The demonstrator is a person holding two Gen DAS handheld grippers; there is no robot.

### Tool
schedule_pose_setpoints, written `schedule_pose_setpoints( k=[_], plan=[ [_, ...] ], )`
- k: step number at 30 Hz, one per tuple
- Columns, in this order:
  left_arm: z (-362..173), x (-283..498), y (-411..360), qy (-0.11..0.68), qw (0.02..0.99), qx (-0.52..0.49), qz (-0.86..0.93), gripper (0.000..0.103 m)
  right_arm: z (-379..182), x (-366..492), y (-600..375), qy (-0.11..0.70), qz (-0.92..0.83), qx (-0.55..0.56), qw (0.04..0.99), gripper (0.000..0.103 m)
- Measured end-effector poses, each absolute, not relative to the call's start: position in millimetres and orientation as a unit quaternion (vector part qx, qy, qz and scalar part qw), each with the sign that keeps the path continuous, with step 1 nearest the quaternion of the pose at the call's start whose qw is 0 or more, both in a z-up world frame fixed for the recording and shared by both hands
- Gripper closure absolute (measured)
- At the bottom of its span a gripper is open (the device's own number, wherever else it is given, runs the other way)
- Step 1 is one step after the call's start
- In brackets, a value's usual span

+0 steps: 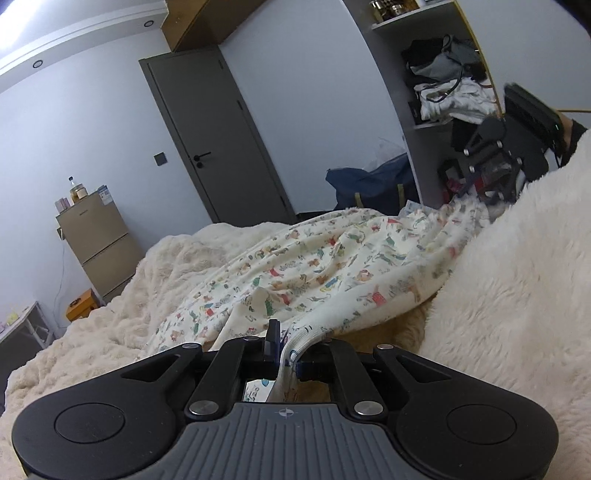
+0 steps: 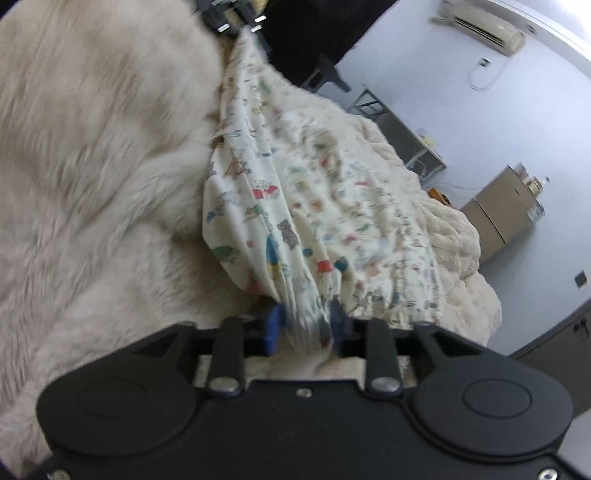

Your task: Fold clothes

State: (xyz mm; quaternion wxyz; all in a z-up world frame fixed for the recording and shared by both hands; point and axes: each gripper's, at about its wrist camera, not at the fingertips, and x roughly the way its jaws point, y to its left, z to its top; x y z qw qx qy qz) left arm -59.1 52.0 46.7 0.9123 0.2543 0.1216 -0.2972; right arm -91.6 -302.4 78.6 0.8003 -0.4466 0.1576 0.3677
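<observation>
- Garment (image 1: 317, 266), cream with a small coloured cartoon print, spread in loose wrinkles over the fluffy cream blanket (image 1: 122, 314) on the bed.
- Stretched between the two grippers, one bunched end at each.
- Left gripper (image 1: 286, 349) low at the near edge of the bed, blue pads pressed together on a gathered, ribbed hem of the garment (pleated folds squeezed into the narrow gap).
- Right gripper (image 2: 304, 326) likewise pinching a bunched end of the same cloth between its blue pads (image 2: 273, 328), fabric fanning outward from the pinch.
- Seen from the left wrist view, right gripper at the far right of the bed, beside a raised hump of blanket, with cloth pulled up to its tip.
- Seen from the right wrist view, left gripper (image 2: 242, 27) small at the top edge of the frame, cloth narrowing to a point there (right view blurred, fine print hard to read).
- Thick fold of blanket (image 2: 96, 155) heaped along one side of the garment, touching its edge.
- Beyond the far edge of the bed: grey door (image 1: 218, 140), shut; small beige fridge (image 1: 98, 243) with bottles on top; dark blue bag (image 1: 373, 182) on the floor; open shelf (image 1: 443, 85) stuffed with clothes.
- Wall air conditioner (image 2: 484, 27) high in the right view.
</observation>
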Motion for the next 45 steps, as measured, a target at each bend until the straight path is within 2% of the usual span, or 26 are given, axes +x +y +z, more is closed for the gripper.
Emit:
schedule_pose_setpoints(
  k=[2,4,8,13,16,20,25,27,29,31,32,33,35,37,38,41,45],
  plan=[
    [49.9,-56.3,53.7,0.119,0.914,0.254,-0.294,0.097,77.1,-89.1,-299.7,0.157,0.376,-0.437,0.802,0.085],
    [53.9,-53.2,54.6,0.115,0.914,0.258,-0.290,0.097,84.3,-83.3,-304.6,0.150,0.386,-0.406,0.815,0.088],
    [78.2,-21.3,51.1,0.091,0.916,0.281,-0.271,0.097,103.3,-72.9,-322.8,0.106,0.392,-0.343,0.847,0.089],
    [110.2,44.3,42.4,0.094,0.919,0.280,-0.261,0.097,126.6,-15.2,-362.3,0.087,0.394,-0.176,0.898,0.089],
    [125.8,109.0,23.2,0.121,0.915,0.288,-0.256,0.097,128.1,33.8,-383.9,0.104,0.380,-0.078,0.916,0.089],
    [122.9,197.6,-12.6,0.183,0.907,0.288,-0.246,0.097,117.3,95.8,-399.9,0.143,0.345,-0.013,0.928,0.090],
    [92.4,271.5,-42.4,0.265,0.902,0.252,-0.229,0.096,86.4,165.8,-414.7,0.215,0.287,0.045,0.932,0.090],
    [79.4,283.0,-48.1,0.282,0.900,0.249,-0.218,0.087,73.0,176.2,-419.4,0.235,0.261,0.054,0.935,0.089],
    [63.8,290.3,-53.4,0.295,0.900,0.253,-0.199,0.047,61.6,179.0,-420.9,0.255,0.218,0.057,0.940,0.083],
    [51.2,291.1,-53.1,0.312,0.898,0.253,-0.178,0.033,53.4,177.6,-421.8,0.271,0.181,0.060,0.944,0.075],
    [51.2,287.3,-45.4,0.317,0.899,0.242,-0.179,0.029,51.7,174.6,-420.6,0.274,0.167,0.060,0.945,0.075],
    [51.2,283.5,-37.8,0.323,0.900,0.230,-0.179,0.027,56.1,165.8,-415.1,0.266,0.165,0.058,0.948,0.074],
    [52.7,273.7,-20.1,0.331,0.904,0.203,-0.180,0.016,65.0,148.1,-404.1,0.249,0.163,0.054,0.953,0.063],
    [66.2,242.5,15.8,0.325,0.916,0.152,-0.180,0.013,73.8,130.4,-393.2,0.232,0.160,0.050,0.958,0.058],
    [72.1,226.1,32.0,0.321,0.920,0.134,-0.182,0.011,78.3,121.5,-387.7,0.224,0.159,0.048,0.960,0.051],
    [79.3,186.5,66.9,0.303,0.924,0.127,-0.197,0.007,92.3,94.4,-366.4,0.199,0.166,0.039,0.965,0.038],
    [69.4,103.7,123.2,0.291,0.922,0.145,-0.210,0.007,109.5,73.3,-311.0,0.186,0.244,-0.007,0.952,0.038]
  ],
)
